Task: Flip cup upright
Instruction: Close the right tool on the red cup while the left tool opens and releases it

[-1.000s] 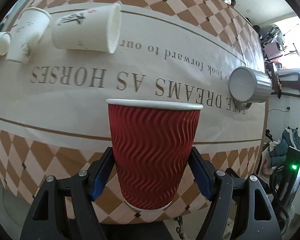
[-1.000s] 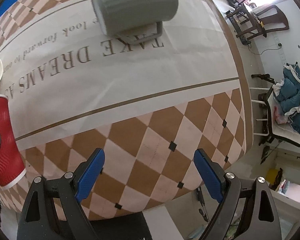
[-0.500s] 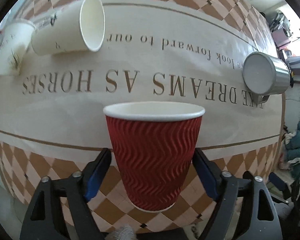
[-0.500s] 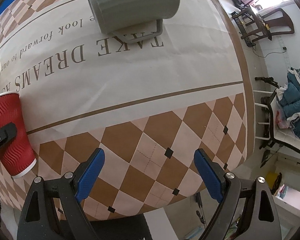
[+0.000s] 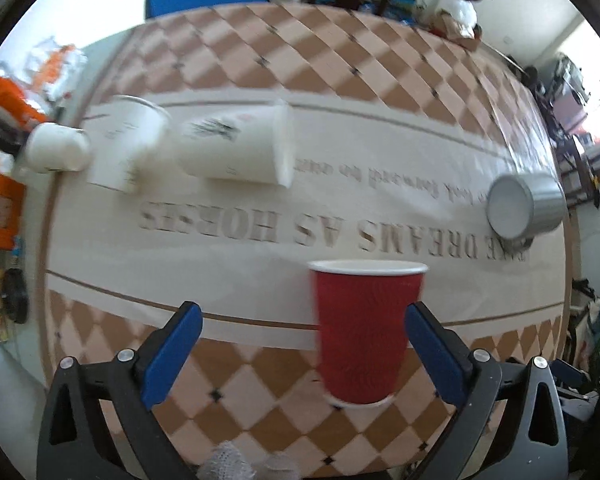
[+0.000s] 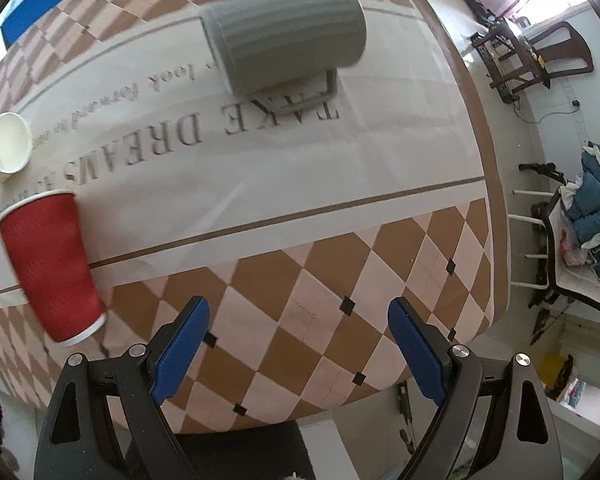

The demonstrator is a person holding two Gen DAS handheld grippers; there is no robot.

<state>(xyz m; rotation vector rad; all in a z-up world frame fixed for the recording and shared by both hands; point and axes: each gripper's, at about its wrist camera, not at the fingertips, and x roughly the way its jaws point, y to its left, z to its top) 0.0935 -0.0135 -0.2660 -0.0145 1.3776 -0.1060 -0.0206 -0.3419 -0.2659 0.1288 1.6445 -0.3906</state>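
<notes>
The red ribbed paper cup w/ white rim (image 5: 366, 330) stands upright, mouth up, on the checked brown-and-cream tablecloth (image 5: 260, 396), near the front edge of the table. The left gripper (image 5: 300, 354) is spread wide: its right blue pad sits just beside the cup wall, the left pad is well apart from it, so nothing is clamped. Judging by this, the red cup is done and the step in hand is the release/clear-off.

To do it well: the left gripper should back straight out along its own axis, w/o swinging right, since the near pad could clip the light cup and topple it. The view is blurred, so whether pad and cup actually touch can't be told.

The right gripper (image 6: 298, 350) is also spread apart, holding nothing, hovering over the cloth. Ahead of it the grey ribbed mug w/ handle (image 6: 284, 28) lies on its side, handle resting on the cloth; probably next. Approach across the body, not the handle.

Further back, a large white paper cup (image 5: 236, 148) lies on its side, w/ more white cups (image 5: 130, 148) beside it at the left.
</notes>
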